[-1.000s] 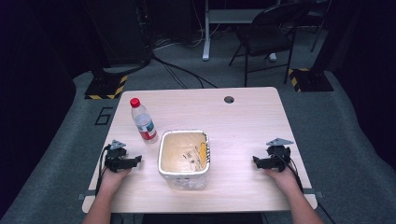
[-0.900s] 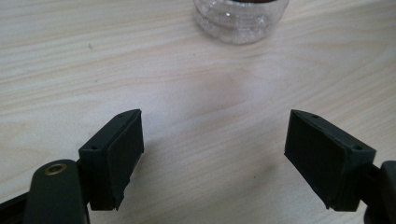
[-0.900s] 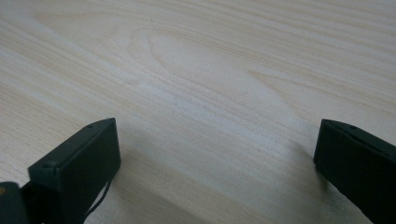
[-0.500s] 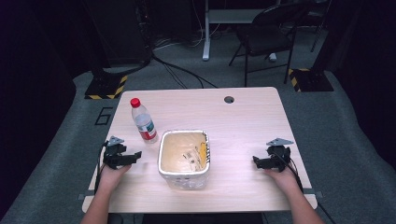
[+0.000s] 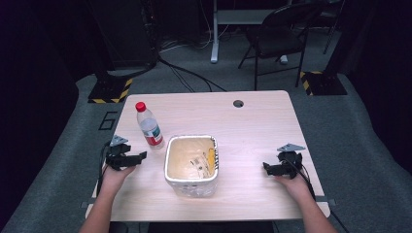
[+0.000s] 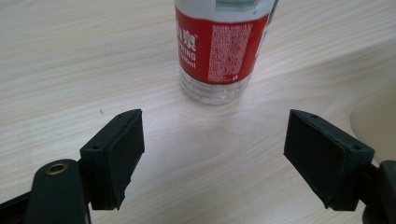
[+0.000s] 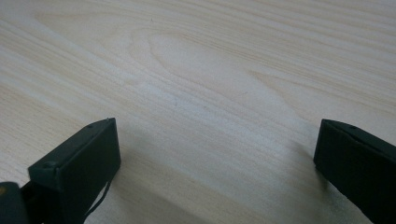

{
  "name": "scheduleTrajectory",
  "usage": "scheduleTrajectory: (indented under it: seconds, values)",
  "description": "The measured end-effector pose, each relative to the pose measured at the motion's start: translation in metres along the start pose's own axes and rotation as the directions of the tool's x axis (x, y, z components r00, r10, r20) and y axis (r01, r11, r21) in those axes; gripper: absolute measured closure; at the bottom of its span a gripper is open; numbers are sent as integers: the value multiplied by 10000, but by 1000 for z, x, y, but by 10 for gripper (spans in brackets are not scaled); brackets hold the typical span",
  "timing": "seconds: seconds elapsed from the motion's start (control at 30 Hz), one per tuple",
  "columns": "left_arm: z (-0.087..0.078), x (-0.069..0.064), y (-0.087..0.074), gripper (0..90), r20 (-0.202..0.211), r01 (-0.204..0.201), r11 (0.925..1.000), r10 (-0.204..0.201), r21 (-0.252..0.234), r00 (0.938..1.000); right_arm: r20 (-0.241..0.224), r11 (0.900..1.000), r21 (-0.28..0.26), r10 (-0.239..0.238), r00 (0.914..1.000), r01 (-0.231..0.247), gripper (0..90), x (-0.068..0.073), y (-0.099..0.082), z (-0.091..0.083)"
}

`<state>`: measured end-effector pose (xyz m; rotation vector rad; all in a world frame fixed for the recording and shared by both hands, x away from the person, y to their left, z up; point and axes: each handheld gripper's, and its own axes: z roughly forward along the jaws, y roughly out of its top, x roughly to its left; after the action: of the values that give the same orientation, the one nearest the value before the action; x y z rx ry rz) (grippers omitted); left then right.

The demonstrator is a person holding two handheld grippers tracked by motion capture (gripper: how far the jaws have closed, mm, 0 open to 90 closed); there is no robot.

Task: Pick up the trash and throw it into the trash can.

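A clear water bottle (image 5: 149, 127) with a red cap and red label stands upright on the pale wood table (image 5: 252, 121), left of centre. In the left gripper view the bottle (image 6: 219, 51) stands just ahead of my open jaws. A white tub (image 5: 191, 165) with pale contents and a yellowish piece sits in the middle near the front. My left gripper (image 5: 140, 157) rests low at the table's left edge, open, nothing between its jaws (image 6: 212, 154). My right gripper (image 5: 266, 168) lies at the right front, open over bare wood (image 7: 215, 163).
A round cable hole (image 5: 238, 103) is in the table's far edge. Beyond the table stand a black chair (image 5: 277, 39), a desk leg (image 5: 214, 34) and floor cables. Yellow-black striped stand feet (image 5: 109, 92) sit on the grey carpet at both sides.
My left gripper has shifted slightly toward the bottle and tub. The right gripper, bottle and tub have stayed in place.
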<state>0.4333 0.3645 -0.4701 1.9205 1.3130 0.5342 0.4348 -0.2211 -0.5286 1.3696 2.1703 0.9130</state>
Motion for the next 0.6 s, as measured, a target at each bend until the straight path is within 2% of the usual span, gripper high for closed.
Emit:
scheduleTrajectory:
  seconds: [0.6]
  values:
    - [-10, 1, 32, 179, 84, -136, 9992, 139, -382, 9999, -5, 10000, 1, 4, 10000, -4, 0, 0, 0, 0]
